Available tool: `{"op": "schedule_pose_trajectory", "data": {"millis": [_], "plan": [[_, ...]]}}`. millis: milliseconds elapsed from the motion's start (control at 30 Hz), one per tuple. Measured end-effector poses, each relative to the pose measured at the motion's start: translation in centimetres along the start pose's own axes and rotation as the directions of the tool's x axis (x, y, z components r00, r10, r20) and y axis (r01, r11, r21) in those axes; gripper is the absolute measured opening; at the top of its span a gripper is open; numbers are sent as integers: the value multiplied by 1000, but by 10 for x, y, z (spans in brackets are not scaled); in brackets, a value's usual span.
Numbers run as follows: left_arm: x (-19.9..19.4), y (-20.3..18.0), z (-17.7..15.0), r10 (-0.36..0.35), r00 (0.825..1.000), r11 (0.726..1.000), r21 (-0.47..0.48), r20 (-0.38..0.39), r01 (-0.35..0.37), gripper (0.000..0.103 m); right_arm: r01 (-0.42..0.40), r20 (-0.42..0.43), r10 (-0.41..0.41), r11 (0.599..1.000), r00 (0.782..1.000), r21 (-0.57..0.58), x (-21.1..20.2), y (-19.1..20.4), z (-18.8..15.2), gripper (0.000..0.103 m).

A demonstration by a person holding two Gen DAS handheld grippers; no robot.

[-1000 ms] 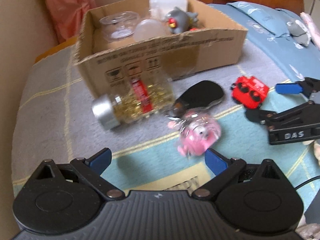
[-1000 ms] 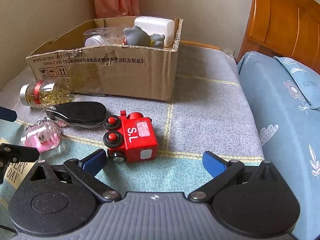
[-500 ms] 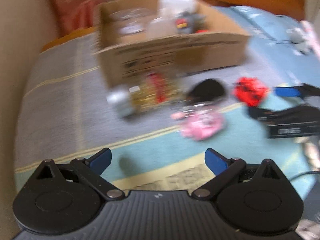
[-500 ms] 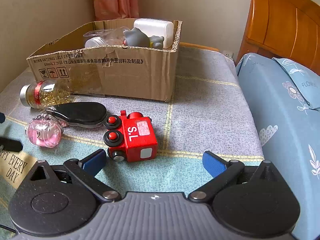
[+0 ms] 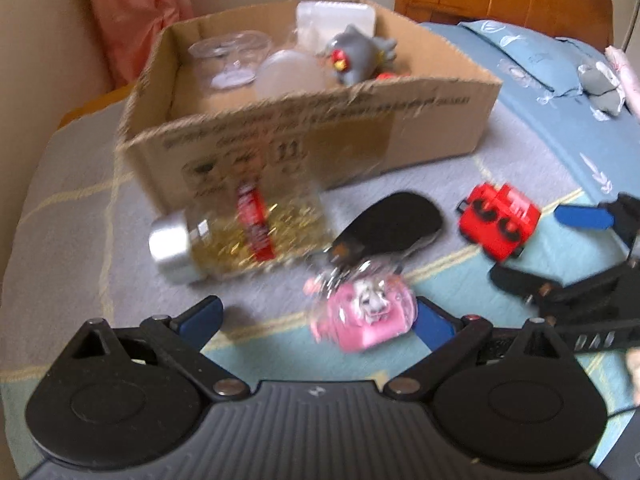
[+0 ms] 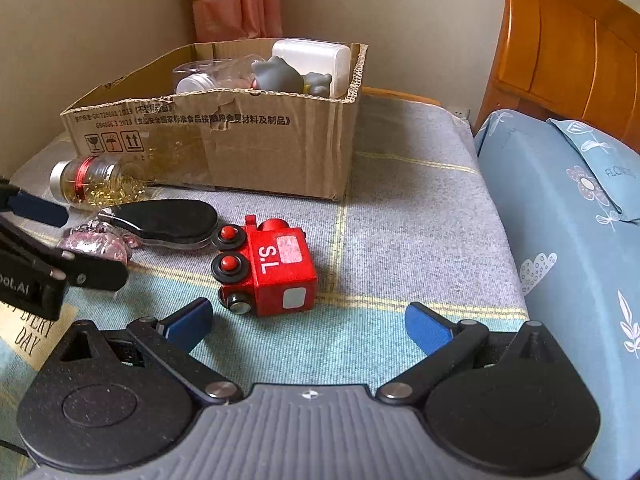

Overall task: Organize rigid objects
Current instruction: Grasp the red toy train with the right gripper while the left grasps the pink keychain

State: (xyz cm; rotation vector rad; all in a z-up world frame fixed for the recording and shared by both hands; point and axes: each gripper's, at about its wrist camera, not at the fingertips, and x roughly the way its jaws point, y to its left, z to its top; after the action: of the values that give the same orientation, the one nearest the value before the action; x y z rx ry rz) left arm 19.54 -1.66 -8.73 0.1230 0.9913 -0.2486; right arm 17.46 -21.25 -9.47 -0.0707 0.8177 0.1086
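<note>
Blanket [image 6: 400,200] bears red train [image 6: 268,268] just ahead of spread, empty right gripper [image 6: 308,326].

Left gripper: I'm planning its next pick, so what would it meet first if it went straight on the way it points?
Probably the pink keychain toy, lying just ahead of the left gripper, near the right-hand fingertip. The open jaws hold nothing. Beyond lie the glass bottle and the black case. Motion blur leaves depth uncertain.

Each hand-held gripper [image 6: 308,326] has blue fingertips [image 6: 426,328], black linkages with silver screws, perhaps ribbed grey housing.
</note>
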Motion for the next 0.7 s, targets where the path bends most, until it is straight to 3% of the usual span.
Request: {"op": "schedule_pose_trajectory", "data": {"millis": [267, 700], "plan": [[-5, 16, -18, 21, 999, 1000, -21, 34, -20, 103, -1, 0, 1, 1000, 1000, -2, 0, 1, 0, 103], [0, 12, -17, -1, 996, 1000, 9, 90, 0, 103, -7, 4, 7, 1000, 1000, -7, -1, 0, -1, 103]]}}
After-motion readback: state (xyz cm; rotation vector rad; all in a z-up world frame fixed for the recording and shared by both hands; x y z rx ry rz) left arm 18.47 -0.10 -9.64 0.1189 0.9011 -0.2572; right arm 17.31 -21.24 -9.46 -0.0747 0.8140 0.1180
